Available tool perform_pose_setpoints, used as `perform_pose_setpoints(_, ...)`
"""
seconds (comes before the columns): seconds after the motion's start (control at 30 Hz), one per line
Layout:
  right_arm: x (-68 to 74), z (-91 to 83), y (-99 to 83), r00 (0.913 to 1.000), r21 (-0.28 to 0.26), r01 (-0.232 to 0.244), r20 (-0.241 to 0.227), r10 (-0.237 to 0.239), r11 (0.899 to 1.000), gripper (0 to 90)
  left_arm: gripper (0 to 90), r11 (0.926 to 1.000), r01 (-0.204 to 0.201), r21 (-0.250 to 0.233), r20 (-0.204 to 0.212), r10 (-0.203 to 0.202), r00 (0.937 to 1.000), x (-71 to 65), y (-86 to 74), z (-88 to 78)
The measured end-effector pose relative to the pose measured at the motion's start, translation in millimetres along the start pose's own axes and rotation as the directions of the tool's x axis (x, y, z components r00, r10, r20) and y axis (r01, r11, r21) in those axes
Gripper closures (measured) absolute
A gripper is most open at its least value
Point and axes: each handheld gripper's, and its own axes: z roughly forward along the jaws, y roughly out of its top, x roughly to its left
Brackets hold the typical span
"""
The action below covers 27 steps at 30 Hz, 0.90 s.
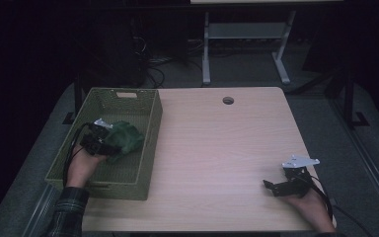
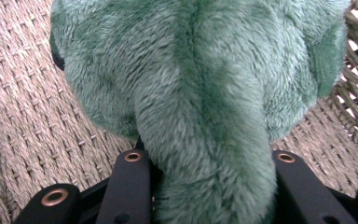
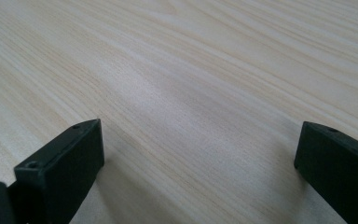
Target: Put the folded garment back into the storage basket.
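1. Green plush toy [image 1: 125, 137], that's what the work is about. It looks soft, furry and light, so I'd say it squashes under any grip and won't break or slip much, though the loose parts will flop around.

2. Best place to grab, I reckon, is a narrow bit like the limb or snout that hangs down in the left gripper view [image 2: 205, 154]. That part is thin enough to fit between the jaws, while the fat body isn't.

3. Left gripper [image 1: 100, 139] has its jaws partly closed and squeezing that narrow fuzzy part, one black jaw on each side of it, with fur bulging over them. So it's held.

4. The toy sits inside the green woven basket [image 1: 150, 143] at the table's left edge, low over the basket floor [image 2: 23, 102]. Can't tell if it's touching the bottom yet.

5. Right gripper [image 1: 285, 183] is parked on the wooden table [image 1: 217, 148], well apart from the toy. Jaws wide, nothing between them except bare wood [image 3: 191, 116].
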Motion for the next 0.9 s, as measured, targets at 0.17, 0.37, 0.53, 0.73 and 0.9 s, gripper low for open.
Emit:
perform_pose_setpoints(0.17,0.1,0.0,0.0,1.0,0.001,-0.001,0.0,0.001,1.0,1.1,62.9,0.9994,0.004,0.033,0.003,-0.004,1.0,-1.1,-2.1,5.8)
perform_pose_setpoints(0.37,0.1,-0.1,0.0,1.0,0.001,-0.001,0.0,0.001,1.0,1.1,57.3,0.9975,0.011,0.07,0.023,-0.013,0.9997,-1.0,-4.2,12.0)
perform_pose_setpoints(0.53,0.1,-0.1,-0.1,1.0,0.001,-0.001,0.0,0.001,1.0,1.1,41.3,0.9958,0.019,0.089,0.029,-0.022,0.9993,0.9,-4.6,16.3)
perform_pose_setpoints(0.73,-0.1,0.0,0.0,1.0,-0.001,0.002,0.001,-0.002,1.0,1.1,23.7,0.9971,0.005,0.076,-0.005,-0.004,1.0,-0.2,-4.6,17.8)
perform_pose_setpoints(0.9,-0.2,0.0,0.0,1.0,-0.001,0.003,0.001,-0.003,1.0,1.1,16.6,0.9988,-0.007,0.049,-0.029,0.009,0.9995,0.1,-4.6,15.4)
